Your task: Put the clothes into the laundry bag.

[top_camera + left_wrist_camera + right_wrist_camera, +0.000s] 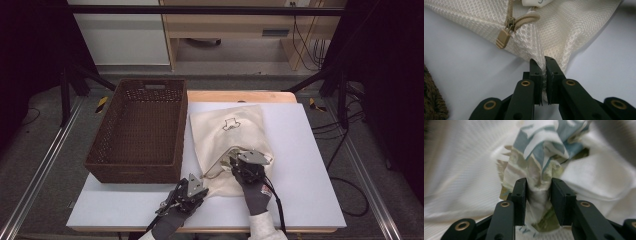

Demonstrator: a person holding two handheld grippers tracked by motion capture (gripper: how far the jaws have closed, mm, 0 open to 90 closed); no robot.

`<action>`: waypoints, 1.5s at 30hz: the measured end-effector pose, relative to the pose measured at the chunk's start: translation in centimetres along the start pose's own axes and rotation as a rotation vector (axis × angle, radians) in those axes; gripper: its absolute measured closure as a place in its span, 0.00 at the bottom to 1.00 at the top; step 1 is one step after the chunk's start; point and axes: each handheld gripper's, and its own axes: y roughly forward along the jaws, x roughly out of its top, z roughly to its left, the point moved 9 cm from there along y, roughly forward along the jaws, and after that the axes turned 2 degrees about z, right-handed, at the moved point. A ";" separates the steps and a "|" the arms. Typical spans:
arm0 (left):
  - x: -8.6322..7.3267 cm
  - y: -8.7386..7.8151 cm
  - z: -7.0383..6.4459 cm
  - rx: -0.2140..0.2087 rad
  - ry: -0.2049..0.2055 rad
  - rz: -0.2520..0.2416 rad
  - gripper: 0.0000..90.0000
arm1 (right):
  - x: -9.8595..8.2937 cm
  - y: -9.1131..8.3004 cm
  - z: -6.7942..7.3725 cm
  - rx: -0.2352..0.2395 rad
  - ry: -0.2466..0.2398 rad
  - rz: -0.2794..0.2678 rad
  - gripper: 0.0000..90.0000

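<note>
mesh bag (227, 145) long axis front-back; left gripper (543, 75) pinches corner, right gripper (538, 195) clamps patterned cloth (541, 152).

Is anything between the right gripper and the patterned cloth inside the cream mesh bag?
Nothing visible. The right gripper already pinches the blue-and-green patterned cloth directly at the cream mesh laundry bag's opening, while the left gripper clamps the bag's corner.
</note>
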 end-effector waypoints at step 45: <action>-0.2 -0.2 0.4 -0.027 -0.061 -0.023 0.89 | -3.5 -9.9 -4.1 0.033 -0.024 -0.010 0.53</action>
